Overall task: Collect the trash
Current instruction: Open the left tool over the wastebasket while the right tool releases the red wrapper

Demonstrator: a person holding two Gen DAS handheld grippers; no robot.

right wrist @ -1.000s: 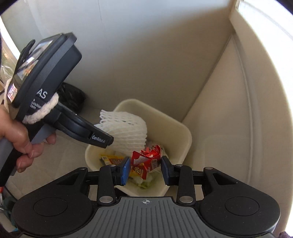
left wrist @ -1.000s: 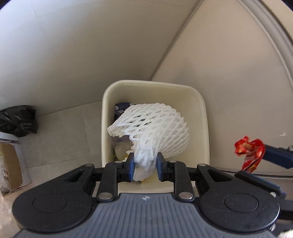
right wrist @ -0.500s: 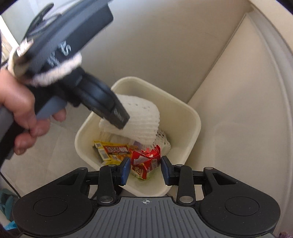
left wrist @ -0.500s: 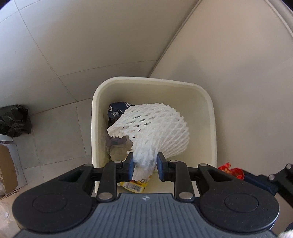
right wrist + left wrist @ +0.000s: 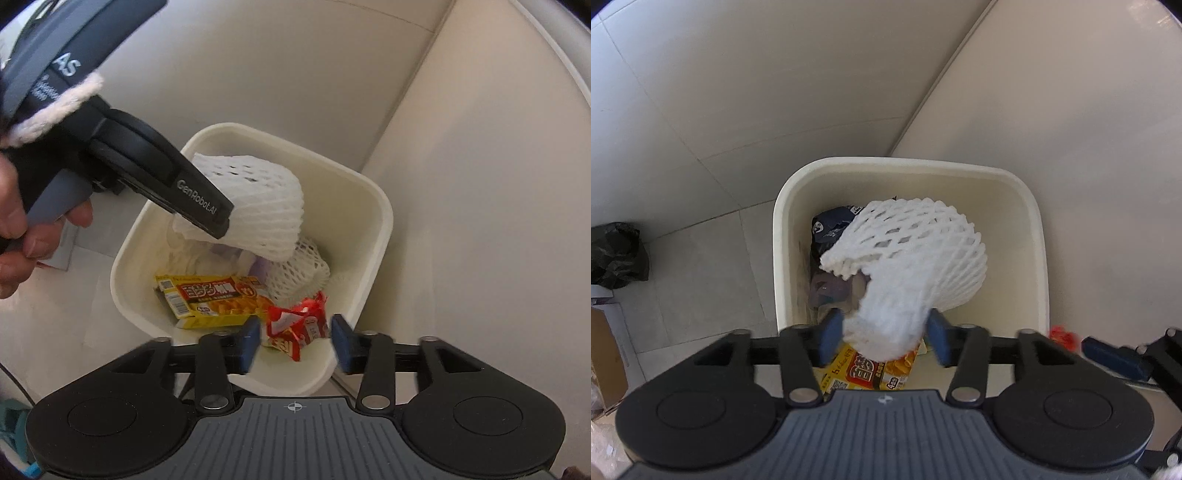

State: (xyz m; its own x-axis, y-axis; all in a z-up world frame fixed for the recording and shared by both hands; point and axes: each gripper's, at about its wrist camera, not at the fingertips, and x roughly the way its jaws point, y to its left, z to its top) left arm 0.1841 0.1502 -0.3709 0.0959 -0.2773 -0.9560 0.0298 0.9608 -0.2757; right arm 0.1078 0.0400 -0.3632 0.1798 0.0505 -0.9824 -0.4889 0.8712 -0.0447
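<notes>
Foam net (image 5: 916, 251), between open hand-held gripper (image 5: 884, 339) jaws

White lettering "GenRobot.AI" runs along the black plastic finger (image 5: 192, 195) of the left gripper (image 5: 882, 338); "AS" stands on its grey handle body (image 5: 66, 66). Print on the yellow rectangular snack box (image 5: 214, 299) is illegible.

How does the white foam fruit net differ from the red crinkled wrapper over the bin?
The white foam mesh fruit net is bulky, pale and dome-shaped; the red crinkled snack wrapper is smaller, flat, glossy and printed. The net sits between the left hand-held gripper pads, the wrapper between the right hand-held gripper pads. Both hang over the cream plastic bin, jaws just opening.
</notes>
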